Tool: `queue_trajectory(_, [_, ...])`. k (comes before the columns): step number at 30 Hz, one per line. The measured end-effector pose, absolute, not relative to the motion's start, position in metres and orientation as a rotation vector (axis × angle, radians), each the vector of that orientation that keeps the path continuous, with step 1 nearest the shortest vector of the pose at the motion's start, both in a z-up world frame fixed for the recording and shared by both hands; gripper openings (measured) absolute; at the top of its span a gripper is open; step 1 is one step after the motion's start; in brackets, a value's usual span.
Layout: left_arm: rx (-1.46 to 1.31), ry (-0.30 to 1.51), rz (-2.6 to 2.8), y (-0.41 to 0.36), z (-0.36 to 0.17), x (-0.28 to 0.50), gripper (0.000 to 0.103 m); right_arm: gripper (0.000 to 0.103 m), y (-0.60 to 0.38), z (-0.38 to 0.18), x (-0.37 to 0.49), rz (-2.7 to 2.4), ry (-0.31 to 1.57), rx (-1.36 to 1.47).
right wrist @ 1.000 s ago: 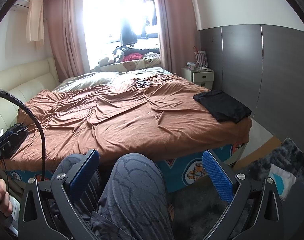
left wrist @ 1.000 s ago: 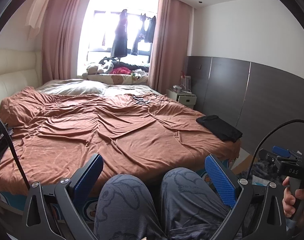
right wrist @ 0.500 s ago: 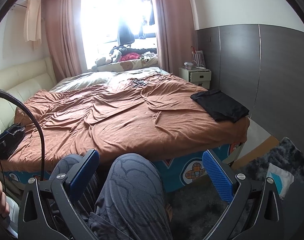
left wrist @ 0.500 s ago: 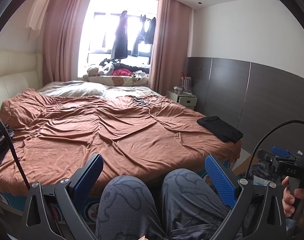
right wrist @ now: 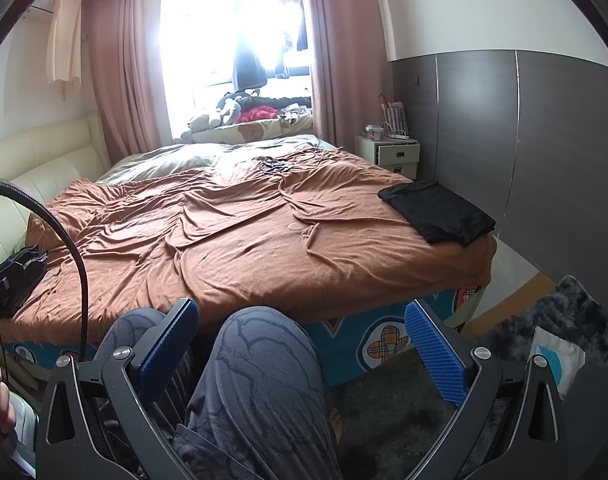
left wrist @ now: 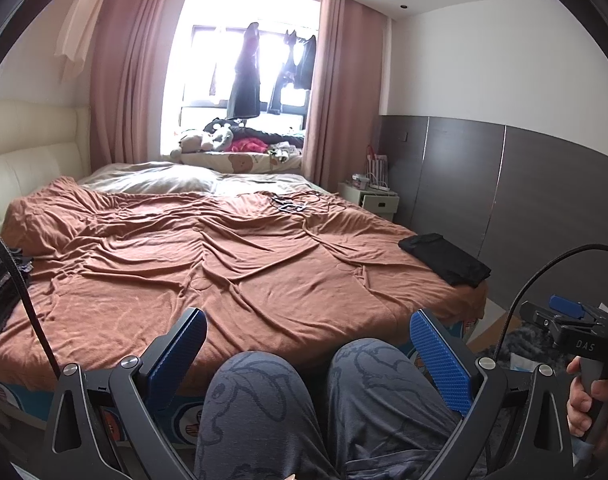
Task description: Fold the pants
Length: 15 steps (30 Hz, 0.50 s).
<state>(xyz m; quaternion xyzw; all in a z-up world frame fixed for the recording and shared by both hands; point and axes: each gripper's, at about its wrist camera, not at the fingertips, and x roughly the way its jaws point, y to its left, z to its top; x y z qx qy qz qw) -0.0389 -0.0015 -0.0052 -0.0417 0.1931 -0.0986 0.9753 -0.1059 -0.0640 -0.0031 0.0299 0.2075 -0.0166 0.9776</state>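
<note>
A folded black garment (left wrist: 444,258) lies at the right edge of the bed with the brown cover (left wrist: 224,264); it also shows in the right wrist view (right wrist: 438,210). A dark heap of clothing (left wrist: 0,288) lies at the bed's left edge, also in the right wrist view (right wrist: 22,276). My left gripper (left wrist: 308,340) is open and empty, held low above the person's knees (left wrist: 264,396), short of the bed. My right gripper (right wrist: 300,336) is open and empty, also above a knee (right wrist: 264,364).
A white nightstand (right wrist: 388,154) stands right of the bed by the grey wall panels. Small dark items (left wrist: 290,203) lie far up the cover. A dark rug (right wrist: 524,336) with a white packet (right wrist: 556,354) is on the floor right. Cables hang by each gripper.
Both cameras have shifted slightly; the bed sits a little lower and nearer in view. Both grippers stay open and empty.
</note>
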Motion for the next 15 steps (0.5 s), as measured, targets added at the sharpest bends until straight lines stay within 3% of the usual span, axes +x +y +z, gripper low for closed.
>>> queue_trajectory(15, [-0.08, 0.388, -0.201, -0.0011, -0.0057, -0.0377, 0.103, 0.103, -0.068, -0.0032, -0.1061, -0.033, 0.417, 0.053])
